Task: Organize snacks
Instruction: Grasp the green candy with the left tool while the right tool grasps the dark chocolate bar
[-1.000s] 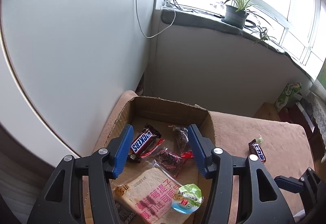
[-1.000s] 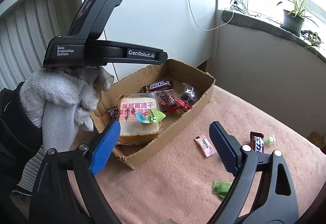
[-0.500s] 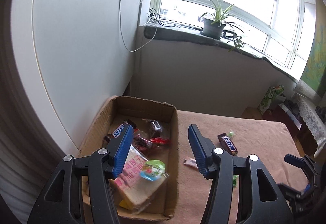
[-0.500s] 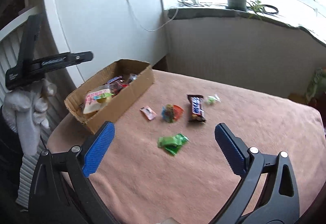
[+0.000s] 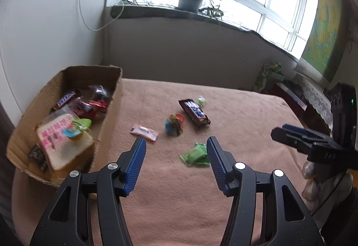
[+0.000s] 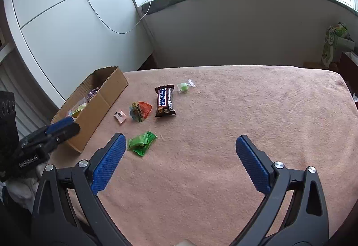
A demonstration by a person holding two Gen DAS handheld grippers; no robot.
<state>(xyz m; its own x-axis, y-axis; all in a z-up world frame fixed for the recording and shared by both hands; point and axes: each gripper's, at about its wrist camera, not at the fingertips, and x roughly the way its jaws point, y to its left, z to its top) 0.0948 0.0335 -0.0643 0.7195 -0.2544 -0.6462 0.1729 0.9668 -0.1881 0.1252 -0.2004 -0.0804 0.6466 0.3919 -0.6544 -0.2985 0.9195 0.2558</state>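
A worktop covered in pink cloth is seen. Loose snacks are scattered beside the cardboard box, green packets nearest. Left gripper and right gripper are spread, nothing held; the right's jaws have just been opening.

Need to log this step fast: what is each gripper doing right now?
Left gripper: open, holding nothing.
Right gripper: wide open, jaws just opened further, nothing between them.
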